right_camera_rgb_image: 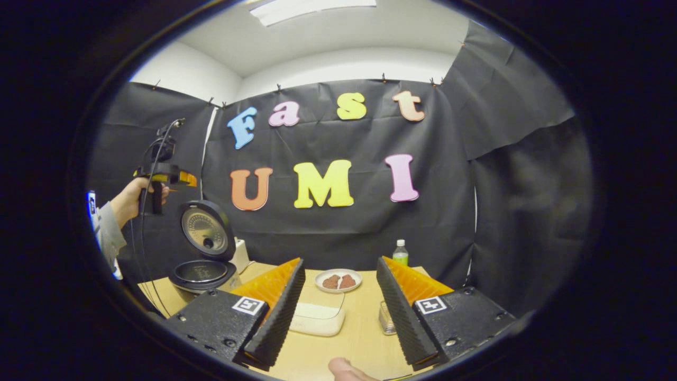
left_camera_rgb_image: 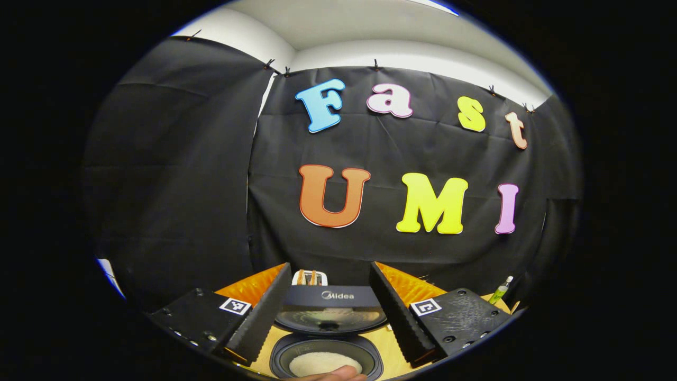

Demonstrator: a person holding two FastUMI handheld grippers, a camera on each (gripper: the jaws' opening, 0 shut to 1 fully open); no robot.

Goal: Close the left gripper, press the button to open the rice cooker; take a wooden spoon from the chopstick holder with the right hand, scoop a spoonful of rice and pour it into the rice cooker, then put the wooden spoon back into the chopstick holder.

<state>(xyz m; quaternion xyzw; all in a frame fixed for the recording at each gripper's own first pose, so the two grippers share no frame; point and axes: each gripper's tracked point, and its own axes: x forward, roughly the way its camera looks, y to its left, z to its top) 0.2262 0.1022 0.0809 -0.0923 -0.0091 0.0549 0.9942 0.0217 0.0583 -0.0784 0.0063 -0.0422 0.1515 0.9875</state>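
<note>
Rice cooker (right_camera_rgb_image: 203,254) lid is up; both my tongs (right_camera_rgb_image: 338,307) gape empty (left tongs (left_camera_rgb_image: 330,312) above the pot), so I reach right-handed for the spoon.

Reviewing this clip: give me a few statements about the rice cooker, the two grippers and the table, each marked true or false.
1. The rice cooker's lid stands open. True.
2. The right gripper is shut on a wooden spoon. False: its fingers are spread apart with nothing between them.
3. A plate with brown pieces of food sits on the table beyond the right gripper. True.
4. The inner pot of the rice cooker holds nothing. False: the left gripper view shows white rice in it.
5. The left gripper is closed. False: its fingers stand wide apart above the open cooker.
</note>
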